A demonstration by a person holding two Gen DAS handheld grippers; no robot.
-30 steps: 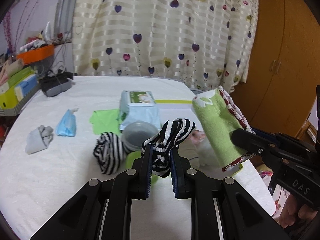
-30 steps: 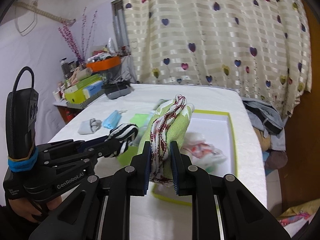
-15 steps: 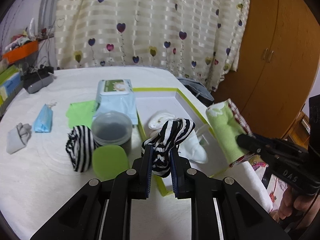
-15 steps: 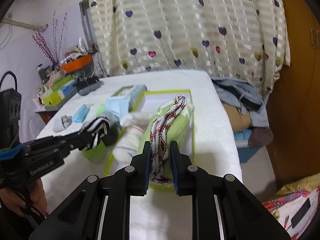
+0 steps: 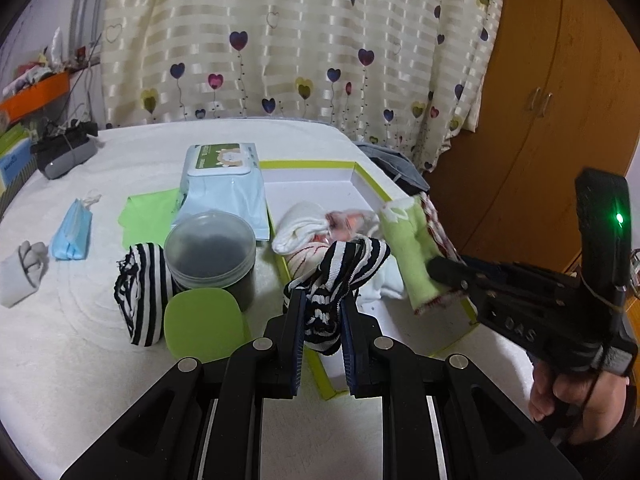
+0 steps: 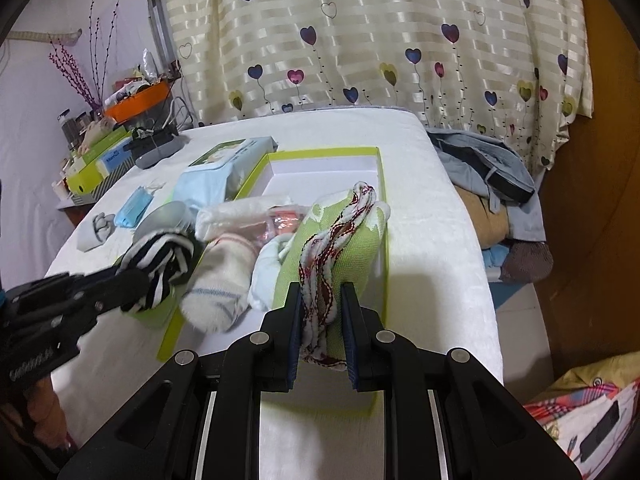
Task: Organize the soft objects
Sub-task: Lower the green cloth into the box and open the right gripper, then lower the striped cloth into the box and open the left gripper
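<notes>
My left gripper (image 5: 320,316) is shut on a black-and-white striped sock (image 5: 344,272) and holds it above the near left corner of a white box with a green rim (image 5: 308,165). My right gripper (image 6: 320,312) is shut on a folded green cloth with red-and-white trim (image 6: 340,240), held over the box's right side (image 6: 382,248). Inside the box lie white socks (image 6: 224,276) and a pink-patterned piece (image 6: 282,222). A second striped sock (image 5: 140,292) lies on the white table beside a dark round jar (image 5: 210,256).
A wet-wipe pack (image 5: 220,188), a green cloth (image 5: 150,216), a blue mask (image 5: 72,232), a grey sock (image 5: 22,272) and a green lid (image 5: 204,328) sit left of the box. Clothes (image 6: 488,172) lie piled past the table's right edge. A wooden wardrobe (image 5: 560,100) stands on the right.
Both grippers moved forward and down with their loads, from beside the box to above it. The green cloth now hangs low over the box's right part, the striped sock over its near corner.
</notes>
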